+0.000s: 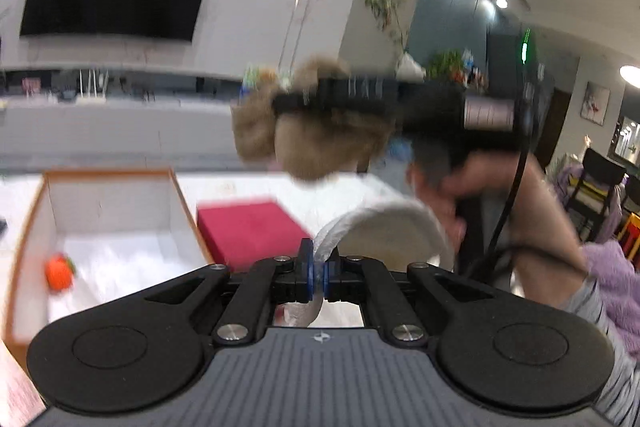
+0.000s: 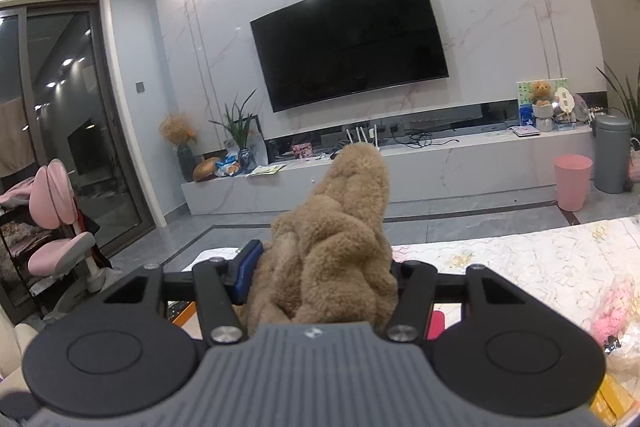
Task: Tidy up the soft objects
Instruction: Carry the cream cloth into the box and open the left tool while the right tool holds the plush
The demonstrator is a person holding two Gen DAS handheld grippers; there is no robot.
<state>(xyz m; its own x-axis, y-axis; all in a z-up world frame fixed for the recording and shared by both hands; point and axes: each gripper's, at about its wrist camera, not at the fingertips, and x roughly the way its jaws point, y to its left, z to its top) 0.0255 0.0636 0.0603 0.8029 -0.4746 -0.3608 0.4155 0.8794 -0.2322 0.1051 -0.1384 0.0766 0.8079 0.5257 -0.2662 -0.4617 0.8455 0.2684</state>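
White patterned cloth covers the table (image 2: 520, 267) in a living room with a TV (image 2: 352, 39) on a marble wall. At lower centre of the left view, the left gripper (image 1: 318, 277) is pinched tight on a thin fold of a white plush (image 1: 384, 231). Just left of it sits a red box (image 1: 248, 231), then an open box (image 1: 176, 203) with an orange toy (image 1: 59, 271). The right gripper (image 2: 320, 279), at lower centre of its view, clamps a brown plush (image 2: 340, 247) at half width; the left view shows it at upper centre.
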